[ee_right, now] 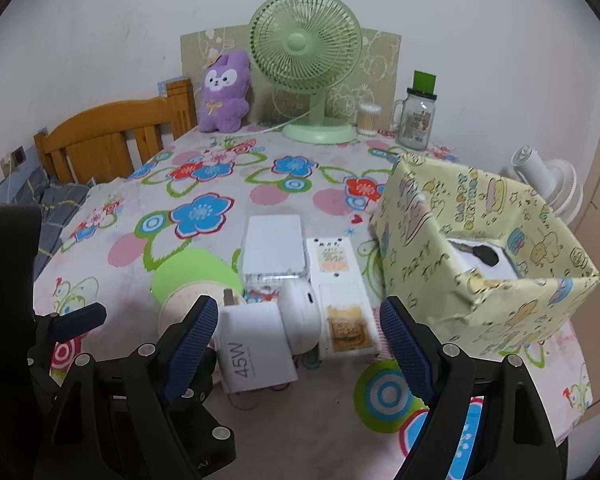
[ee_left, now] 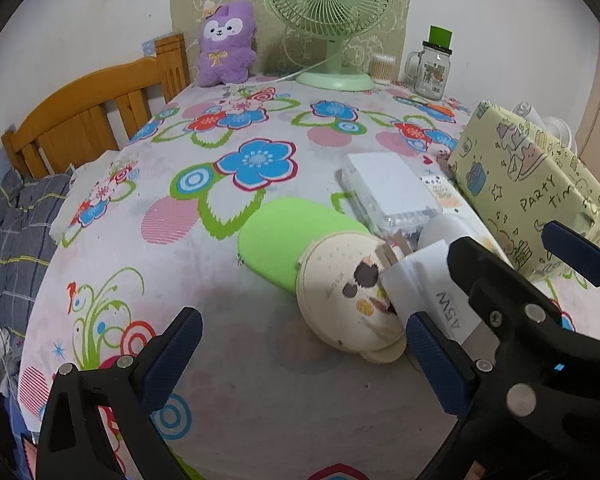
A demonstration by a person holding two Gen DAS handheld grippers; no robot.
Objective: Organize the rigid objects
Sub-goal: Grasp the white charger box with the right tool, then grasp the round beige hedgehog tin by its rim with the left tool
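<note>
I see both grippers released: my left gripper [ee_left: 304, 344] grasps nothing, my right gripper [ee_right: 298, 338] hangs over the white charger [ee_right: 256, 346]. The charger lies on the tablecloth [ee_right: 300, 420], left of the yellow box [ee_right: 488, 264].

both grippers, left gripper [ee_left: 304, 344] and right gripper [ee_right: 296, 332], gape wide, angled downward.
</note>
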